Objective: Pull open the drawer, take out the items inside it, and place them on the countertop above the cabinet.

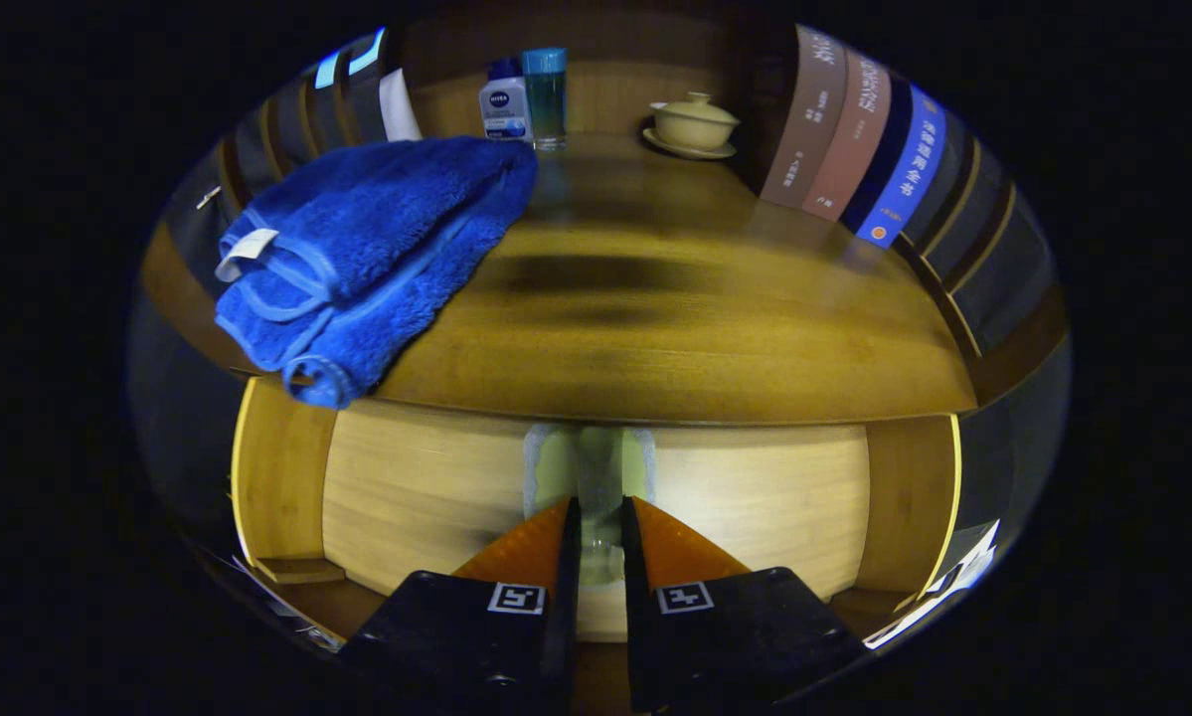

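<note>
Fingers nearly closed on a clear bottle over the open drawer, towel already up on the worktop at left, apparently mid-lift, calling next for a raise and set-down on bare wood.

My single view rides on the gripper and looks forward along its two fingers, which rise from the bottom of the field. I face the cabinet front close up, with the open drawer directly ahead of the fingertips. The lens sits slightly above the countertop, so its surface recedes beyond the fingers toward the rear shelf wall.
</note>
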